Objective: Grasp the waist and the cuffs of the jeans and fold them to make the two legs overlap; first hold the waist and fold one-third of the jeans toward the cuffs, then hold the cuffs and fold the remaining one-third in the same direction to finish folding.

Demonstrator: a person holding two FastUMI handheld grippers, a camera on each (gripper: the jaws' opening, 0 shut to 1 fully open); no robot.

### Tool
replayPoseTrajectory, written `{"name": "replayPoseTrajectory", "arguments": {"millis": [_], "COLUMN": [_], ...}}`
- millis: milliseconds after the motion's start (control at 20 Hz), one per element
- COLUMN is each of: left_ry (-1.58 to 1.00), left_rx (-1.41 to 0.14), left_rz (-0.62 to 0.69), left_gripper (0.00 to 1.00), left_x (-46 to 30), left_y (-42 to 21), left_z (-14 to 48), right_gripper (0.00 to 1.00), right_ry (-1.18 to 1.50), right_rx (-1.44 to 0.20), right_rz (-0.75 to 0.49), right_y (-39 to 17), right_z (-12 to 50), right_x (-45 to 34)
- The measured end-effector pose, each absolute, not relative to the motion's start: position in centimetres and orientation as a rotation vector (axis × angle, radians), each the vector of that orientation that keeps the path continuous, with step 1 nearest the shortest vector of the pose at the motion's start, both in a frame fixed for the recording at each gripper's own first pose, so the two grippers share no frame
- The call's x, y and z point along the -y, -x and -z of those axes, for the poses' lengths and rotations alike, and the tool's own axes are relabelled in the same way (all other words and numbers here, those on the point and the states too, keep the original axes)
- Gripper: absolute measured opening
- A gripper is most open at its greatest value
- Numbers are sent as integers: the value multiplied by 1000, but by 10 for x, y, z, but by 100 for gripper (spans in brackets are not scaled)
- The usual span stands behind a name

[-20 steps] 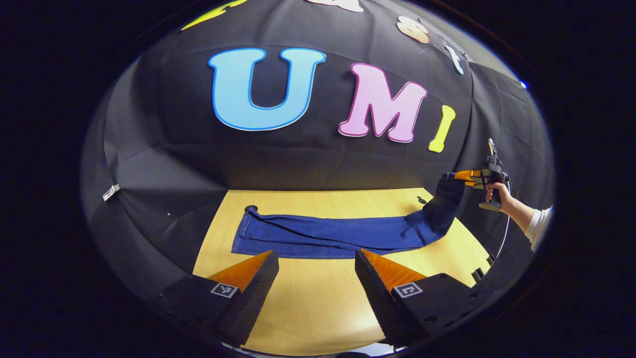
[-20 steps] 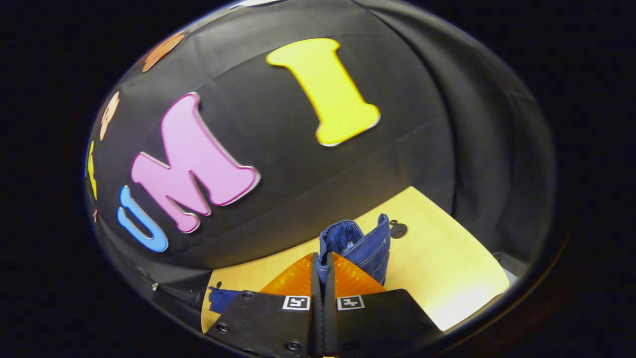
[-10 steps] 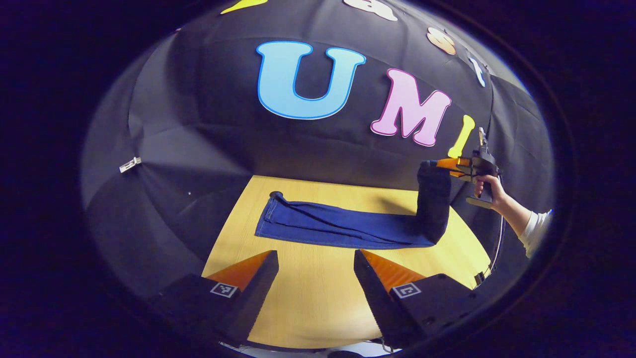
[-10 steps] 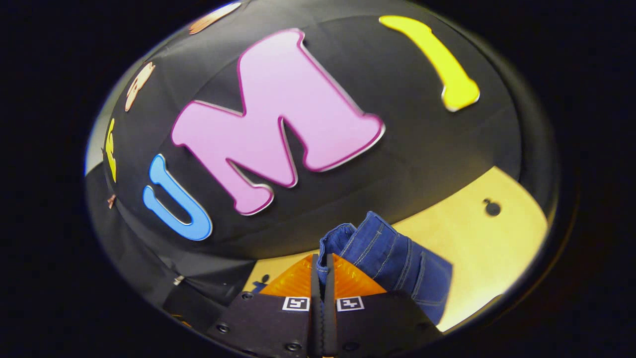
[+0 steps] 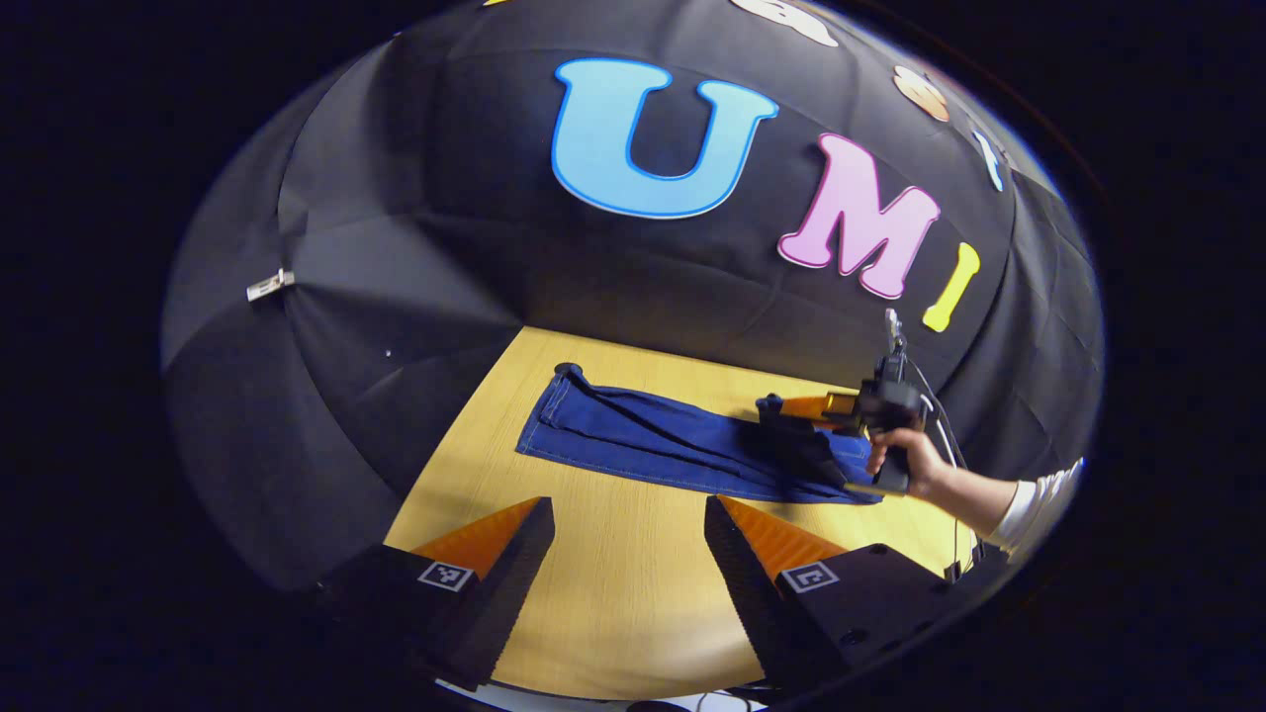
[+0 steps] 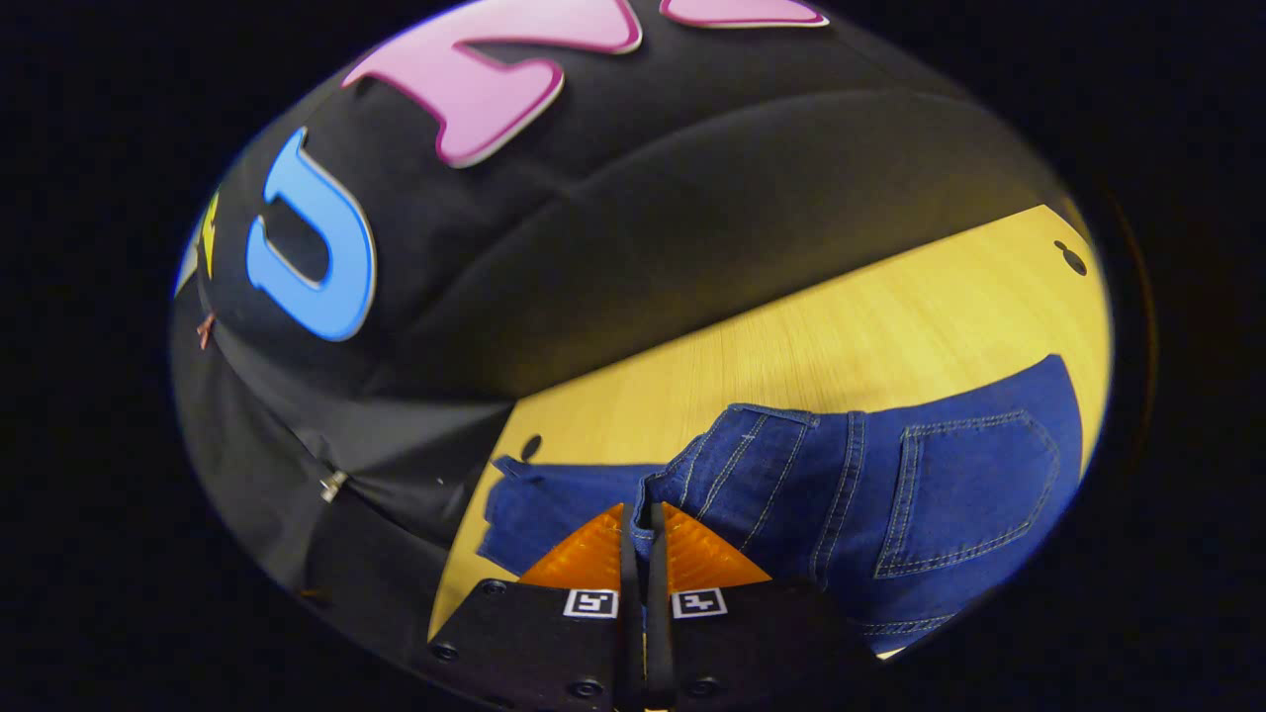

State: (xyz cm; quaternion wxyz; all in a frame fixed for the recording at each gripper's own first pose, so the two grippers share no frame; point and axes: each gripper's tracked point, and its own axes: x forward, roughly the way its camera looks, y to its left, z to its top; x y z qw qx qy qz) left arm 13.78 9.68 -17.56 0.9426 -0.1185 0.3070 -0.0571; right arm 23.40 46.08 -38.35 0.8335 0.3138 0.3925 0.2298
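Blue jeans [image 5: 653,445] lie lengthwise on the wooden table [image 5: 613,593], legs overlapped, cuffs at the far left end. My right gripper [image 6: 641,514] is shut on the waist edge of the jeans [image 6: 860,494], which is folded over onto the legs with a back pocket facing up. In the left gripper view that same right gripper [image 5: 781,407], held by a hand [image 5: 905,460], sits low over the middle of the jeans. My left gripper [image 5: 628,519] hangs open above the near table edge, nothing between its fingers, short of the jeans.
Black cloth walls close the table in at the back and both sides. A small dark hole [image 6: 1068,259] marks the tabletop near the far corner. Bare wood lies between my left gripper and the jeans.
The right gripper carried the waist from high at the right end down and leftward over the legs, laying the top third over. The left gripper stayed open near the front edge.
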Motion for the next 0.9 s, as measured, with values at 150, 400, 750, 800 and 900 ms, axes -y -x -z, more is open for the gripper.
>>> {"name": "replayPoseTrajectory", "arguments": {"millis": [150, 400, 750, 800, 900], "left_ry": [332, 416, 737, 820, 959], "left_rx": [-646, -694, -865, -855, -831], "left_rz": [107, 97, 97, 70, 29], "left_gripper": [97, 97, 97, 97, 97], "left_x": [-90, -88, -95, -101, -111], "left_y": [-158, -184, -239, -253, -276], "left_z": [194, 219, 286, 294, 305], "right_gripper": [34, 96, 97, 97, 96], "right_ry": [-713, -579, -362, -345, -315], "right_rx": [-895, -695, -385, -367, -315], "right_rz": [-575, -583, -591, -586, -581], "right_y": [-207, -224, -230, -226, -215], "right_z": [393, 350, 232, 223, 203], "right_x": [-482, -455, -351, -339, -311]}}
